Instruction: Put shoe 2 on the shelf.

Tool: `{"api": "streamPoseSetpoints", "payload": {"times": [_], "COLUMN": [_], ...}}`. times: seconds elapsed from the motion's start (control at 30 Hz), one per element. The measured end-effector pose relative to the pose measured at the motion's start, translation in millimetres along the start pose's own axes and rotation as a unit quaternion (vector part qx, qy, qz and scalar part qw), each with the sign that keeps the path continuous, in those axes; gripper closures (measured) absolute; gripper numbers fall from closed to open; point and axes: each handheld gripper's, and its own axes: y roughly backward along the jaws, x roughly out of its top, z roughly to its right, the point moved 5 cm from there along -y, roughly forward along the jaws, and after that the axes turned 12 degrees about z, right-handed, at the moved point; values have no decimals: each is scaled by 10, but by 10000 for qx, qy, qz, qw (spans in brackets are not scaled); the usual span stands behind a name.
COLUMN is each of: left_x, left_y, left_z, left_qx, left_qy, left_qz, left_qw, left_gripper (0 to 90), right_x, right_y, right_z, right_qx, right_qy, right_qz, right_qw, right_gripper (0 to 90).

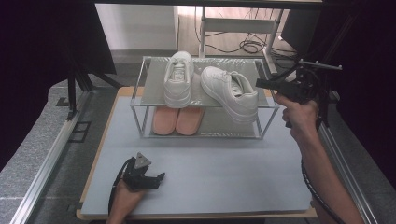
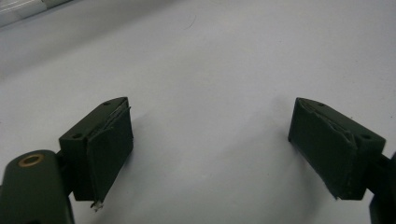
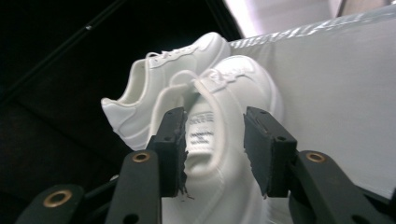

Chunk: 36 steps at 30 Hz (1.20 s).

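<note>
Sneakers (image 1: 229,92) (image 1: 179,78) top the rack (image 1: 140,84); pink insoles (image 1: 177,120) below — half hidden. Right claw (image 3: 212,149) parted around one heel; left claw (image 2: 210,149) wide.

The only lettering in sight sits on a small white label (image 3: 201,135) sewn to the tongue of the nearer white sneaker (image 3: 219,154), seen in the right gripper view between the two black pads. It carries a few lines of dark print: a larger line at the top and finer ones beneath, all too small and blurred to make out a single word. The other sneaker (image 3: 154,88), at about ten o'clock from it, bears no readable mark.
</note>
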Motion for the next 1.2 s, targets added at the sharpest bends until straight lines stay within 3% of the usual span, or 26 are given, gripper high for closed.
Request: {"api": "streamPoseSetpoints", "payload": {"times": [0.13, 0.33, 0.5, 0.77, 1.1, 1.2], "left_x": [0, 0, 0, 0, 0, 0], "left_y": [0, 0, -1, -1, -1, -1], "left_z": [0, 1, 1, 1, 1, 1], "left_qx": [1, 1, 2, 1, 1, 1], "left_qy": [-4, -2, 3, 5, 4, 4], "left_qz": [-2, 0, 4, 5, 4, 5], "left_qw": [10000, 10000, 10000, 10000, 10000, 10000], "left_gripper": [138, 138, 138, 138, 138, 138], "right_x": [-64, -167, -346, -599, -797, -803], "right_y": [114, 291, 357, 428, 352, 336], "right_z": [14, 29, 33, 19, -89, -73], "right_qx": [-121, -259, -180, -54, 140, 220], "right_qy": [328, 694, 721, 1022, 1321, 1206], "right_qz": [-70, 204, 240, 95, -235, -241], "right_qw": [9994, 9970, 9969, 9947, 9909, 9922], "right_gripper": [587, 649, 729, 898, 900, 900]}}
